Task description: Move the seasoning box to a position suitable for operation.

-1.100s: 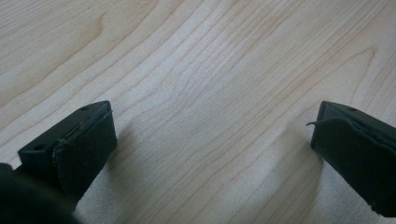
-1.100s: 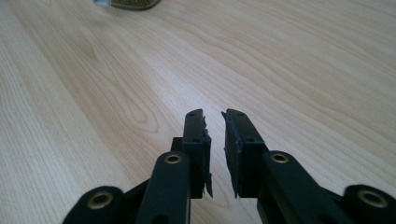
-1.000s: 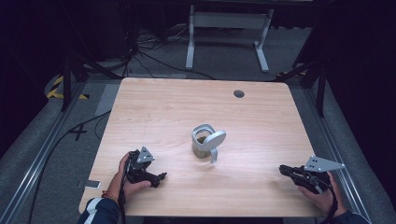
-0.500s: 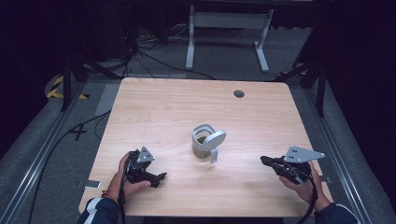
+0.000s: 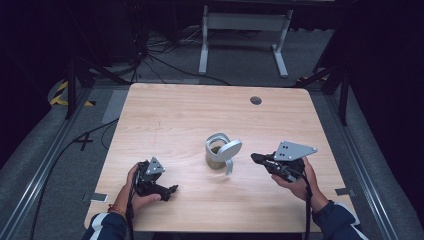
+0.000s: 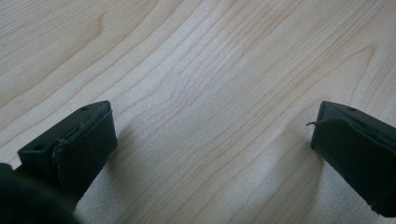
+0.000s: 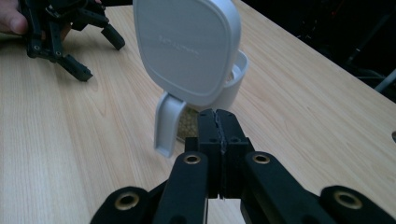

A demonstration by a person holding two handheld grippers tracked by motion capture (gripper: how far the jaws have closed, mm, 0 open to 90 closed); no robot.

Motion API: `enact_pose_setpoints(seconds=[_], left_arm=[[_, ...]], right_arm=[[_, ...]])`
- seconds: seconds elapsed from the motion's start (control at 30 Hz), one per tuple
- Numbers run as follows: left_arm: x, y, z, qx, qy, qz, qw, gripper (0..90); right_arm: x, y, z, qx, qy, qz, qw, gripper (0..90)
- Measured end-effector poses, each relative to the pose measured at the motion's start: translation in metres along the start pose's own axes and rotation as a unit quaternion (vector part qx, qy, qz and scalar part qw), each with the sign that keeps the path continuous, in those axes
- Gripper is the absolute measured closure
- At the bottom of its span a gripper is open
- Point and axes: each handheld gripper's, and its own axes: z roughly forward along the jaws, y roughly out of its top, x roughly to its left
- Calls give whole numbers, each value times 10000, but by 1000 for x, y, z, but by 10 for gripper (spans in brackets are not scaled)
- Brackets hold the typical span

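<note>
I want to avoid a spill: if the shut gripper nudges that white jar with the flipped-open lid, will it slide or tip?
The white jar would probably slide on the smooth table. Its open lid stands high to one side, so a push there might tip it. The right gripper is shut, better for nudging low.

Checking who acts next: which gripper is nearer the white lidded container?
Right. The right gripper points at the container from just beside it; the left gripper rests farther away, near the table's front edge.
</note>
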Motion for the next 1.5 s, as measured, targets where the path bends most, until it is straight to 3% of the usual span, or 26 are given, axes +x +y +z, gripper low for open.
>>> enact_pose_setpoints(seconds=[0.57, 1.5], left_arm=[[0, -5, -3, -46, 61, -68, 9999, 4], [0, -5, -3, -47, 51, -56, 10000, 4]], right_arm=[[9, 23, 25, -122, 183, -173, 9996, 900], [9, 33, 37, -128, 117, -203, 9996, 900]])
